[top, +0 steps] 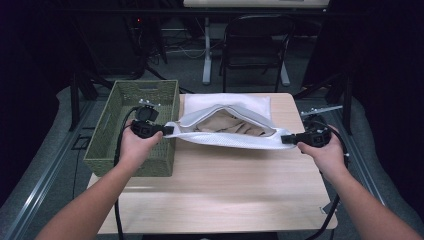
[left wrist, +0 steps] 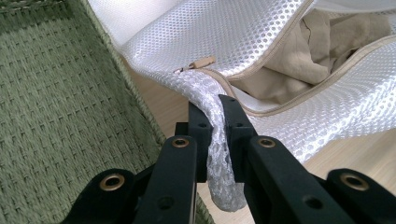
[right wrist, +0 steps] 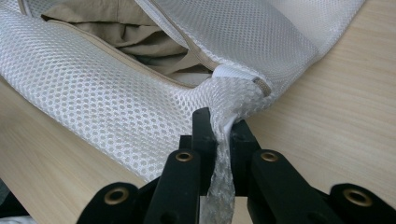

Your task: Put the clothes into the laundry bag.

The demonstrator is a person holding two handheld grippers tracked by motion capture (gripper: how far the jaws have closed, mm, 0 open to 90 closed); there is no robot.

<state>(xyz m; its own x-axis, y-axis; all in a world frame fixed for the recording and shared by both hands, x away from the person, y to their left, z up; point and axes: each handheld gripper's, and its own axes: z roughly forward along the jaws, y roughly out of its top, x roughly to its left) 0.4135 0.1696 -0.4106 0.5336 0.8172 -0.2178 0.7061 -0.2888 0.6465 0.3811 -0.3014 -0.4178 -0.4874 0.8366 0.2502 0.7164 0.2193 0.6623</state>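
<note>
Jaws clenched both sides: left gripper (left wrist: 215,135) and right gripper (right wrist: 219,140) each pinch an end of the white mesh bag (top: 227,131), stretched mid-counter (top: 220,190). Beige garment (top: 227,125) already inside; zipper open, closing left. Green basket (top: 120,145) at 9 o'clock.

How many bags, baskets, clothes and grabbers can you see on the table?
Mesh bag: 1
Green basket: 1
Tan cloth bundle inside the bag: 1
Grippers: 2, left gripper and right gripper
Total: 5
</note>
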